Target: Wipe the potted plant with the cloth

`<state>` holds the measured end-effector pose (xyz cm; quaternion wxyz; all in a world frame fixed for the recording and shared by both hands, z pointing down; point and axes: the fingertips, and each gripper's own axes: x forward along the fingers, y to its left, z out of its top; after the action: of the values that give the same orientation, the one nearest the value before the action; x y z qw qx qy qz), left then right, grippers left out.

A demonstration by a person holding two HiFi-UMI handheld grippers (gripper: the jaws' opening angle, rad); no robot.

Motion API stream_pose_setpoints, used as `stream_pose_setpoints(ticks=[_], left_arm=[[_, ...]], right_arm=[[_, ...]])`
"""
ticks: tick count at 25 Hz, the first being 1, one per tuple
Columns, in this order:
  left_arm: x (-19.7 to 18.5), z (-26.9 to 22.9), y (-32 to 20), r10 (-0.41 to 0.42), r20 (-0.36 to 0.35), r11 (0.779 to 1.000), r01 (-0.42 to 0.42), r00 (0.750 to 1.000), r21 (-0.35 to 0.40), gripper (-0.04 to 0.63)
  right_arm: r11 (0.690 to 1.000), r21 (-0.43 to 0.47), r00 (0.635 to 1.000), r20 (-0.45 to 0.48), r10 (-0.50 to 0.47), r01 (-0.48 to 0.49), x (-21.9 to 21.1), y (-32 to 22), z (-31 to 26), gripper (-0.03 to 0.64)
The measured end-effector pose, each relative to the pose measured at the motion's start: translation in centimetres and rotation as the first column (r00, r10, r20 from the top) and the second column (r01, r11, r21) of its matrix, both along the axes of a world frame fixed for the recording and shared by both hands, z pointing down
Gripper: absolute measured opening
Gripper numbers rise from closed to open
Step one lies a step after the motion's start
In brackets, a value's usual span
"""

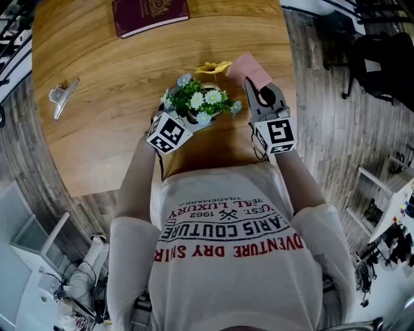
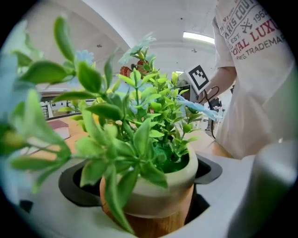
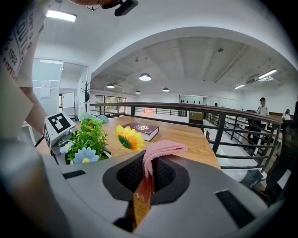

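The potted plant (image 1: pixel 198 101), green leaves with pale blue and white flowers and one yellow sunflower (image 1: pixel 213 66), stands near the table's front edge. My left gripper (image 1: pixel 184 117) is shut on its cream and wood pot (image 2: pixel 158 190). My right gripper (image 1: pixel 257 86) sits just right of the plant, shut on a folded pink cloth (image 1: pixel 248 67). In the right gripper view the pink cloth (image 3: pixel 156 155) sticks up from between the jaws, beside the sunflower (image 3: pixel 129 137) and the plant (image 3: pixel 86 139).
A dark red book (image 1: pixel 150 14) lies at the wooden table's (image 1: pixel 103 116) far side, and a metal clip (image 1: pixel 63 96) rests at the left. The table's edge is close to my body. A railing (image 3: pixel 233 125) runs past the table's right side.
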<state>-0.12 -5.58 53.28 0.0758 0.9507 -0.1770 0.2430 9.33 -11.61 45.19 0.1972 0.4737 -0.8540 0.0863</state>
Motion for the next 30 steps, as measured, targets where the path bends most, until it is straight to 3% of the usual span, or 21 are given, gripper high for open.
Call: stream_pose_setpoints(ticks=[8, 16, 19, 20, 22, 24, 28, 30], left_arm=[[-3.3, -1.5, 0.5, -0.178, -0.045, 0.983, 0.179, 0.983, 0.028, 0.555], [-5.9, -8.4, 0.6, -0.3, -0.141, 0.938, 0.319, 0.943, 0.138, 0.552], [-6.9, -11.5, 0.5, -0.341, -0.192, 0.908, 0.375, 0.92, 0.185, 0.542], [-7.5, -12.6, 0.3, -0.373, -0.212, 0.887, 0.414, 0.903, 0.203, 0.503], [-8.9, -14.9, -0.2, -0.452, -0.262, 0.827, 0.51, 0.853, 0.234, 0.236], [-9.6, -17.0, 0.0, -0.481, -0.3, 0.791, 0.555, 0.824, 0.257, 0.216], [-10.4, -20.4, 0.3, -0.506, -0.337, 0.74, 0.6, 0.794, 0.304, 0.065], [-10.8, -21.8, 0.6, -0.51, -0.368, 0.727, 0.618, 0.778, 0.299, 0.024]], right_arm=[[0.999, 0.034, 1.0, 0.003, 0.008, -0.008, -0.3, 0.5, -1.4, 0.037], [0.99, 0.141, 0.999, -0.034, -0.016, 0.02, -1.2, 1.7, -5.1, 0.037], [0.982, 0.187, 0.999, -0.026, -0.019, 0.024, -1.9, 2.1, -6.6, 0.037], [0.979, 0.201, 1.0, -0.022, -0.022, 0.026, -2.1, 2.2, -7.1, 0.037], [0.974, 0.224, 0.999, -0.014, -0.029, 0.032, -2.7, 2.6, -8.0, 0.037], [0.97, 0.238, 0.999, -0.007, -0.039, 0.04, -3.1, 3.2, -8.8, 0.037], [0.965, 0.256, 0.998, 0.018, -0.058, 0.052, -3.9, 3.9, -10.4, 0.037], [0.966, 0.253, 0.998, 0.001, -0.065, 0.063, -4.2, 3.9, -10.7, 0.037]])
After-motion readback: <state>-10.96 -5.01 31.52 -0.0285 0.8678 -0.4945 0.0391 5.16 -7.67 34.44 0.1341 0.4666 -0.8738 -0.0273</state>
